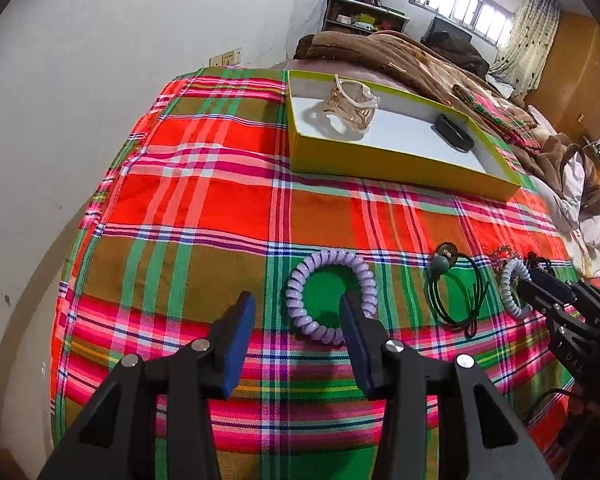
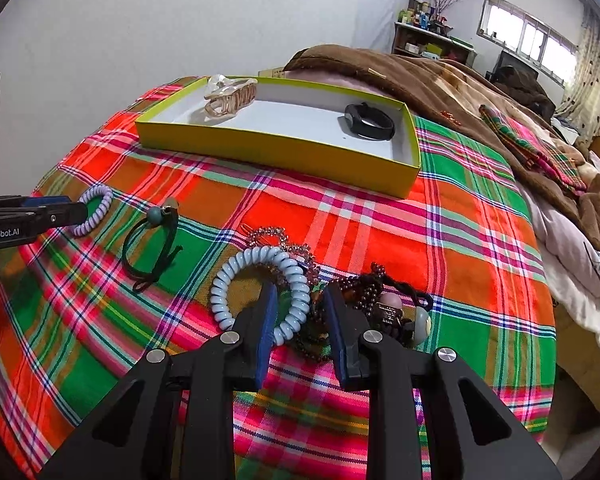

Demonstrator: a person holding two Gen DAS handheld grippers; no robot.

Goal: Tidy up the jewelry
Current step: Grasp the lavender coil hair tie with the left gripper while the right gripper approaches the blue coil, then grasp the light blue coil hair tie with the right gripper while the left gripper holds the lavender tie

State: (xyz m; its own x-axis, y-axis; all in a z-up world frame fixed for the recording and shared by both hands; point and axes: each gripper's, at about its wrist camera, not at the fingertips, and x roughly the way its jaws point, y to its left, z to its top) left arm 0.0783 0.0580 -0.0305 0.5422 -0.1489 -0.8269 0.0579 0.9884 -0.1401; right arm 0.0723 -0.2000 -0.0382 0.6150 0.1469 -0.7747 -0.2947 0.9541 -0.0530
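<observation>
The left hand-held gripper (image 1: pixel 296 308) hangs over the lilac spiral hair tie (image 1: pixel 332 297) on the plaid bed cover (image 1: pixel 204 200); its jaws stand apart with nothing pressed between them. The right jaw's tip sits inside the ring, the left jaw well outside it, so the coil's near-left arc lies between them.

The right hand-held gripper (image 2: pixel 300 300) is part-open and straddles the right arc of the pale blue spiral hair tie (image 2: pixel 260 292); I cannot tell whether the pads touch it.

Each hand is nearest its own tie. The yellow box (image 1: pixel 380 164) lies beyond both.
</observation>
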